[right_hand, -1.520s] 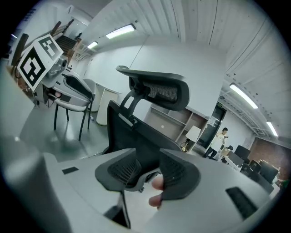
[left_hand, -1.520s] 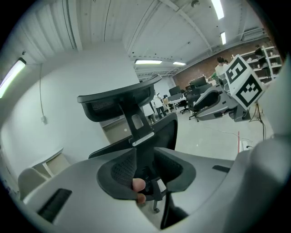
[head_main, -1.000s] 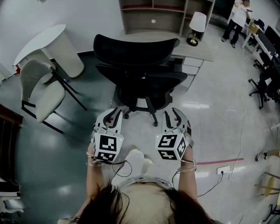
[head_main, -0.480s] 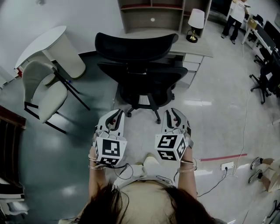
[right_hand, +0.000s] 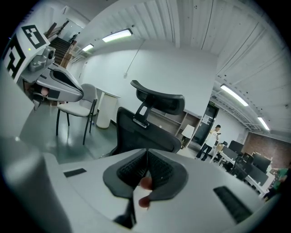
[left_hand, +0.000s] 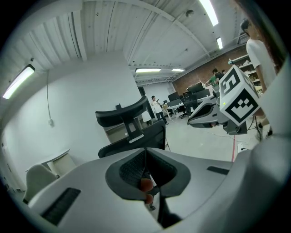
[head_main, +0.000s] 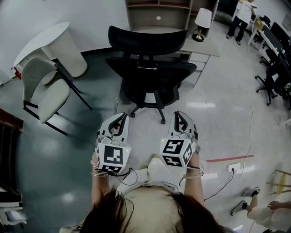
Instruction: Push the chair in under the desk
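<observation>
Item: chair [head_main: 150, 75], black, with mesh backrest, curved headrest and castor base. It stood at the desk [head_main: 207, 48], which had a pale, smooth top. Its back was to me, and the backrest hid how far the seat lay under.

My left gripper [head_main: 119, 119] and right gripper [head_main: 180, 117], grey moulded shells, had just clenched on nothing, both short of the chair.

Judged: an approach to push, or a stand-off after one. Any push would need even pressure on both sides.

A white chair [head_main: 43, 93] with black legs stands beside a round white table [head_main: 50, 43]. Far back are a small lamp [head_main: 202, 20] and a shelf [head_main: 157, 13]. A red line [head_main: 228, 158] lies on the floor.
</observation>
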A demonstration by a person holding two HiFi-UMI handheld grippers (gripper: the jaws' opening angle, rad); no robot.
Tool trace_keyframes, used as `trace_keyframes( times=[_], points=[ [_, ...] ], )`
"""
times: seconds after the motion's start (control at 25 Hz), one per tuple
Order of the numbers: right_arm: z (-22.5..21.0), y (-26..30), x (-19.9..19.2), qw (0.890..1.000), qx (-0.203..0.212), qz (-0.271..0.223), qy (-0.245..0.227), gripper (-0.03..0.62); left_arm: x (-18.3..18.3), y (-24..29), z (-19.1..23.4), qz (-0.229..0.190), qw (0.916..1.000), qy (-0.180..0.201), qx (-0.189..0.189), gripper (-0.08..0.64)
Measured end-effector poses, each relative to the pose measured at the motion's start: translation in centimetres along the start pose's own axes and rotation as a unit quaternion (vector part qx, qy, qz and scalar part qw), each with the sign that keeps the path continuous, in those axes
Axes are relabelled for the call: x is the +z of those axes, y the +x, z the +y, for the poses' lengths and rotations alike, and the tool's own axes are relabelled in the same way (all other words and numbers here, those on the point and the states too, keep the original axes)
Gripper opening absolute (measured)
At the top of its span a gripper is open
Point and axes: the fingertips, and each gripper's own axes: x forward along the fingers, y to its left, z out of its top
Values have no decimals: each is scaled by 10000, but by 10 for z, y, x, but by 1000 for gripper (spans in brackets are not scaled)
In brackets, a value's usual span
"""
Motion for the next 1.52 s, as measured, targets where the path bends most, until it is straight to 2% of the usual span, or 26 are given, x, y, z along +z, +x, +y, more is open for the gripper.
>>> trace_keyframes(
  times=[0.56,0.8,1.2,1.52],
  points=[
    [35,-53,19,9988,-310,-144,-363,25,-10,-55,-1,-347,9992,-78,-187,21],
    [46,-67,20,9973,-396,-116,-605,25,-18,-67,1,-363,9990,-105,-217,21],
    [53,-70,14,9958,-594,-35,-701,25,-33,-71,2,-421,9987,-129,-264,21],
    [60,-60,26,9929,-727,-164,-926,25,-39,-71,15,-427,9988,-110,-215,21]
  ],
)
